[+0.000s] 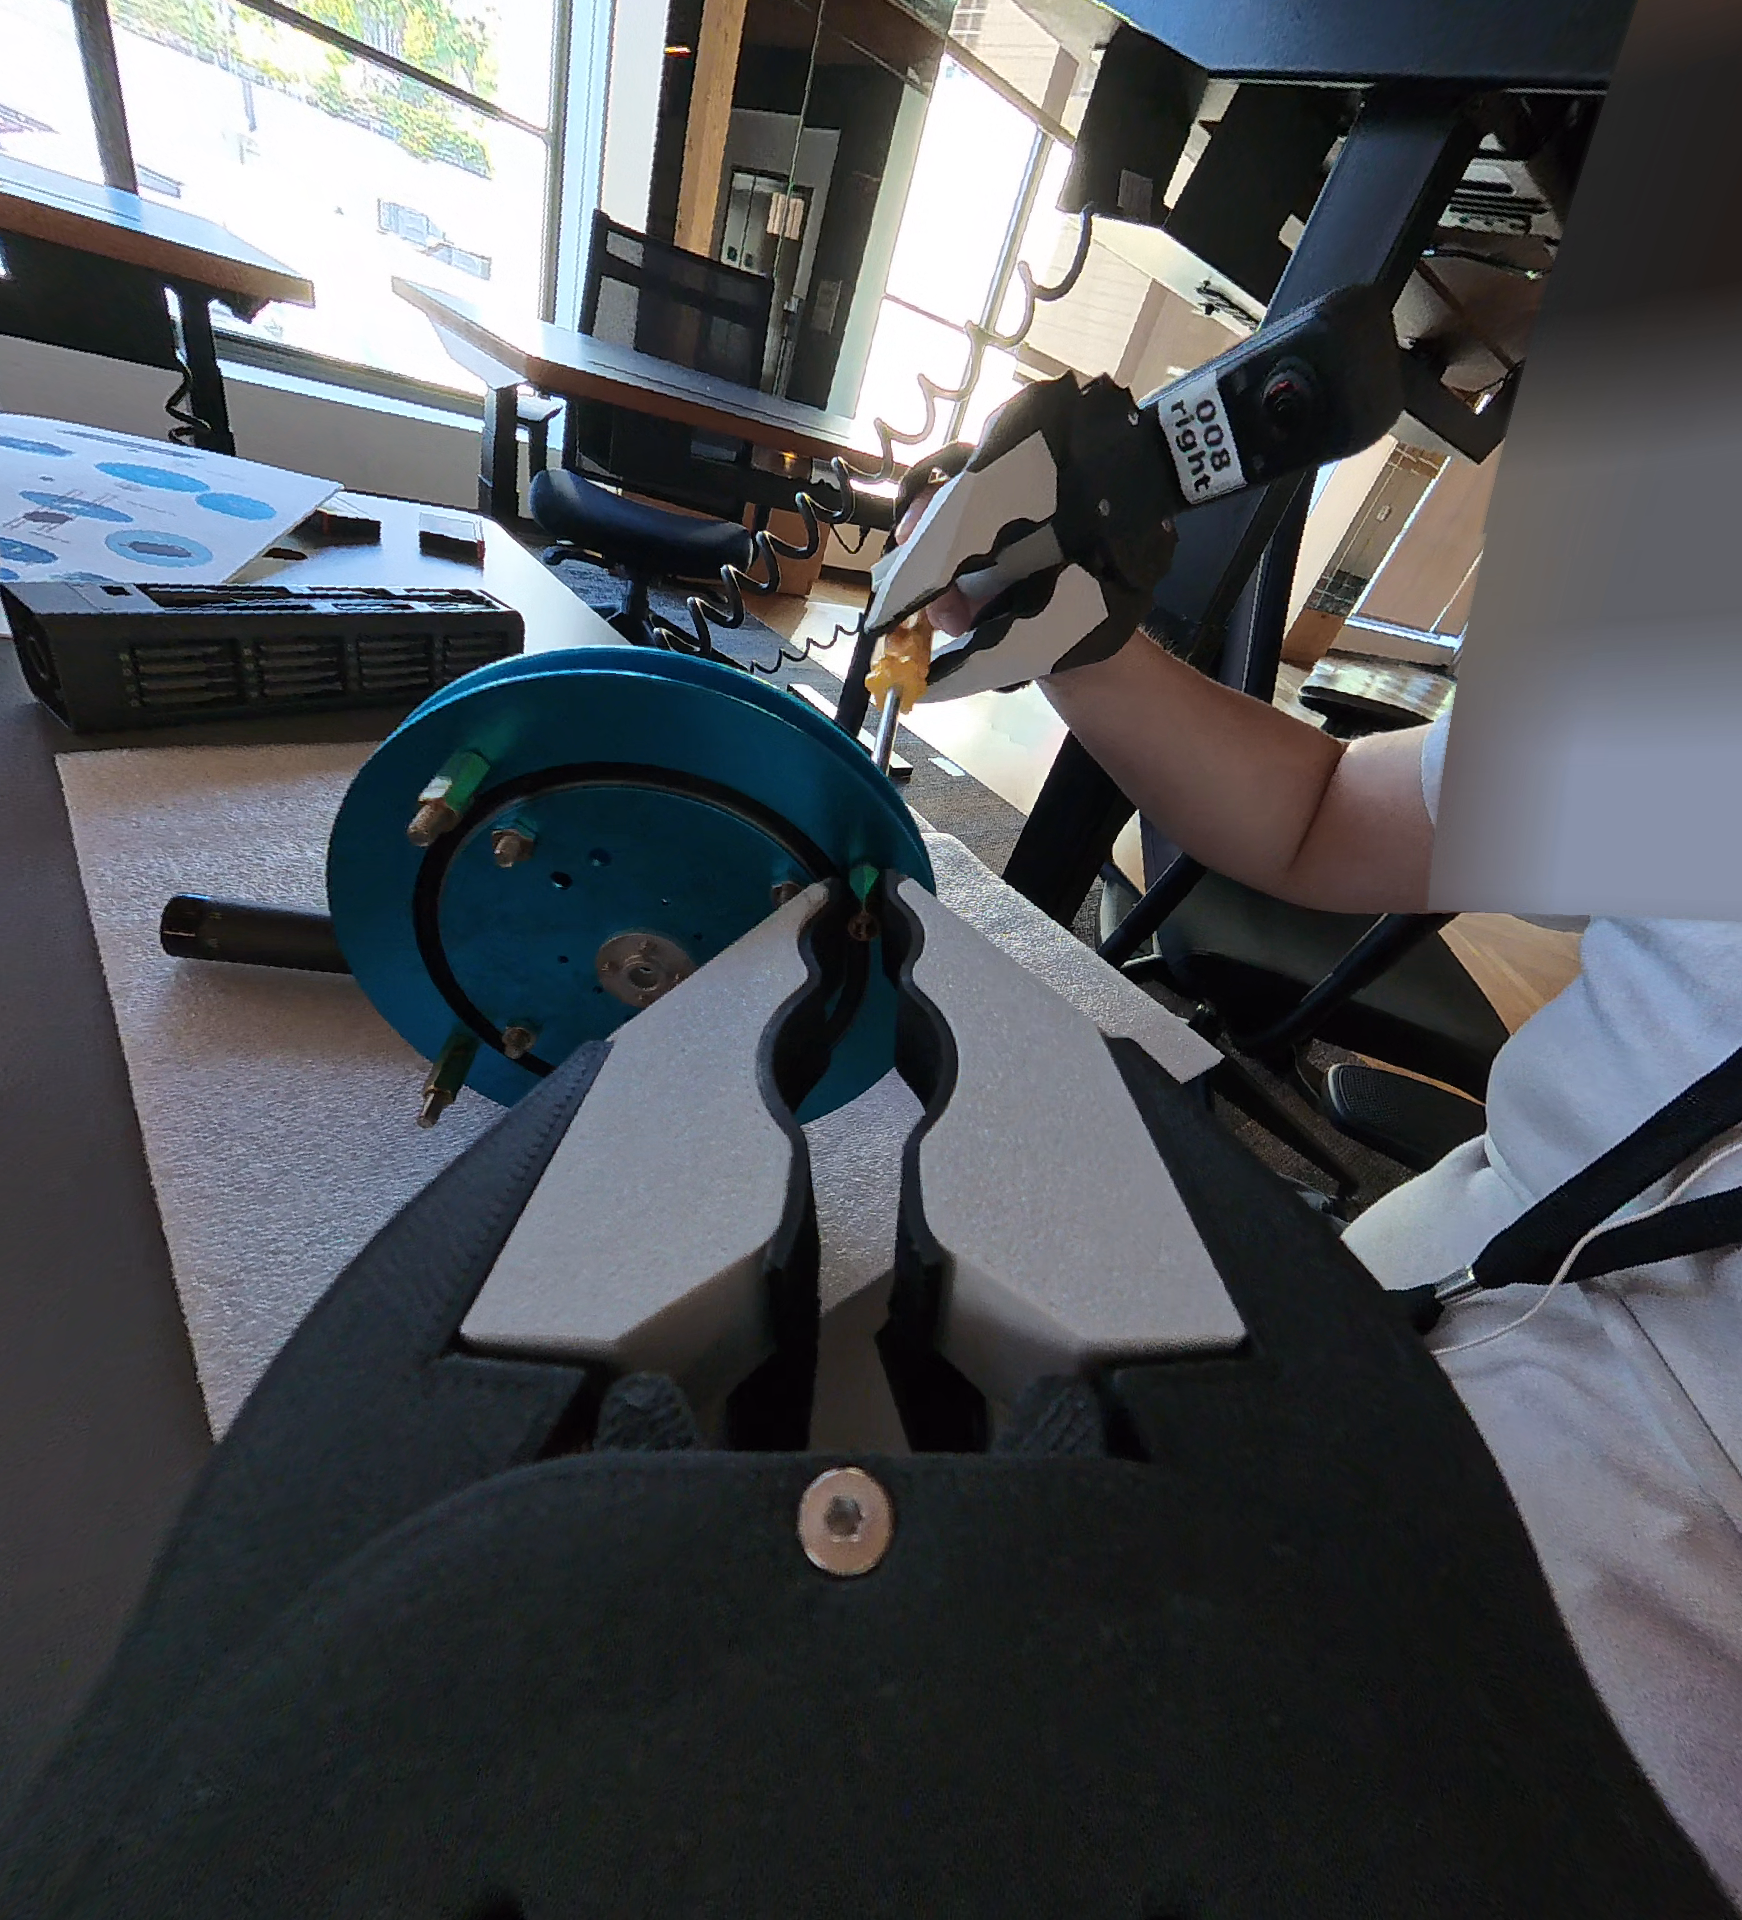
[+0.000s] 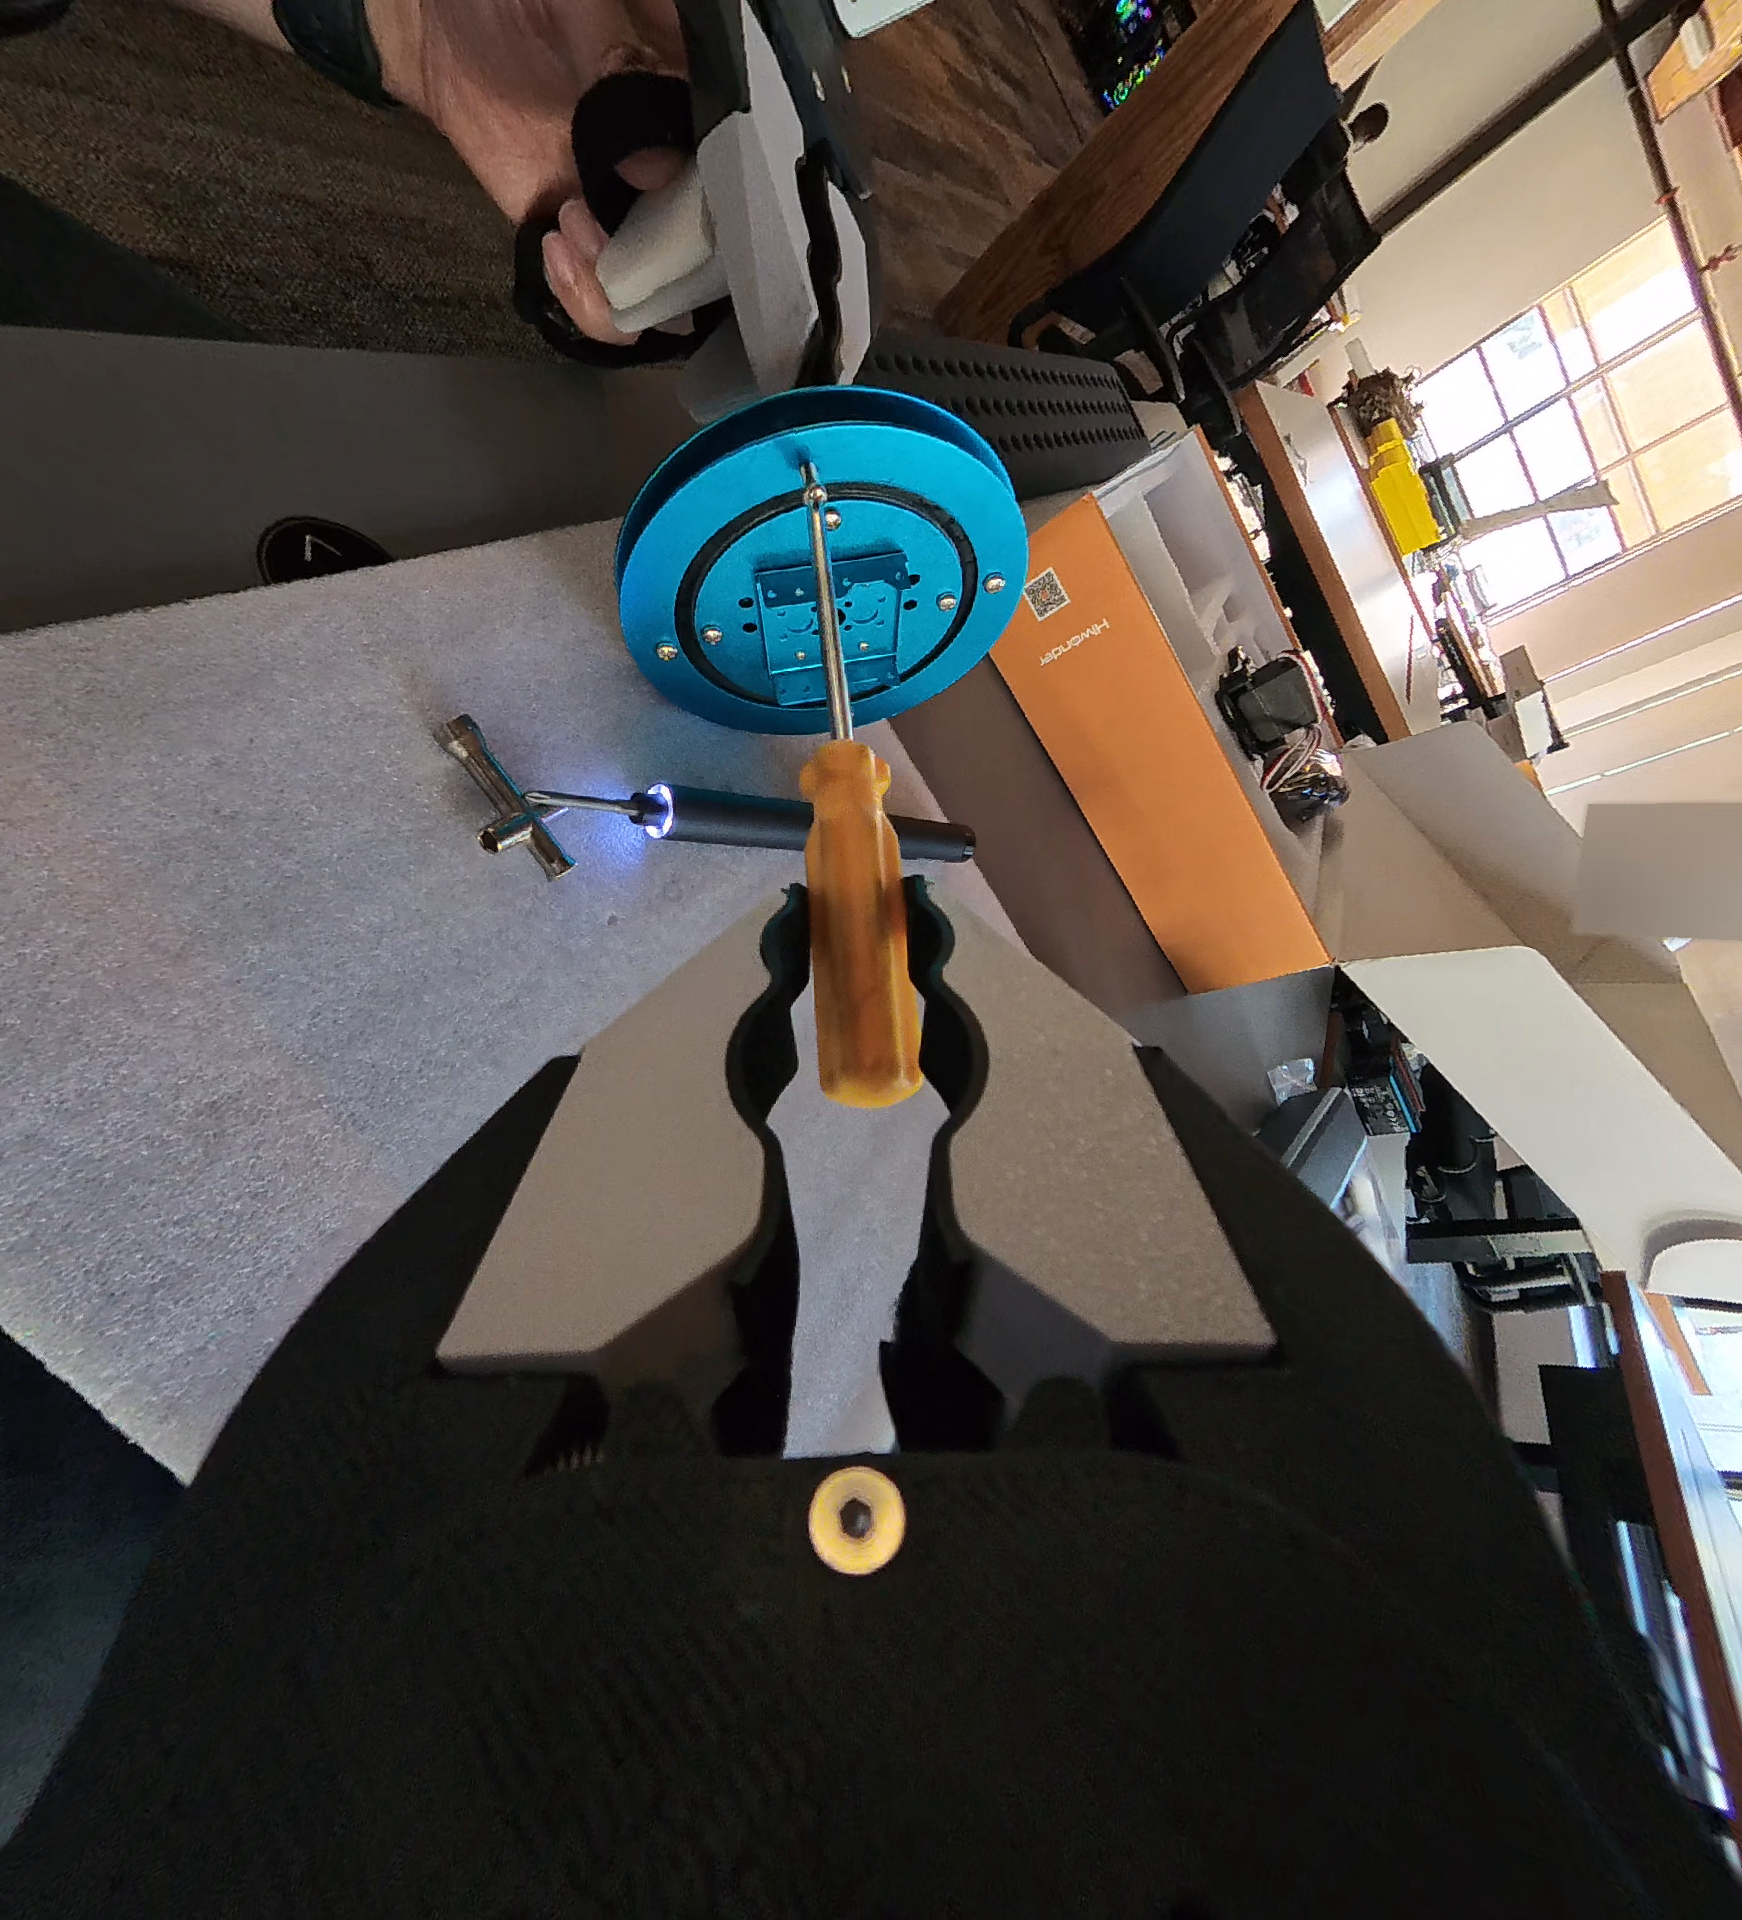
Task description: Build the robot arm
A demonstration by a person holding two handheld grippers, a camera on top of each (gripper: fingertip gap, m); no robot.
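A blue round disc assembly [image 1: 555, 914] stands on edge on a white foam pad [image 1: 275, 1091]. My left gripper [image 1: 859, 891] is shut on the disc's rim, with one fingertip on each side. It shows in the right wrist view [image 2: 810, 364] at the top edge of the disc [image 2: 654, 561]. My right gripper [image 2: 851, 904] is shut on the amber handle of a screwdriver [image 2: 862, 935]. The metal shaft reaches across the disc's face, and its tip rests at a screw near the upper rim. The right gripper [image 1: 908, 644] and the screwdriver [image 1: 893, 670] also show behind the disc in the left wrist view.
A black electric screwdriver [image 2: 805, 826] with a lit tip and a cross-shaped socket wrench [image 2: 514, 810] lie on the foam pad [image 2: 223, 831]. An orange box [image 2: 1137, 748] stands beside the disc. A black bit case [image 1: 264, 644] and a printed sheet [image 1: 119, 499] lie farther back. A person sits at the right. Left tips to right tips: about 12 cm.
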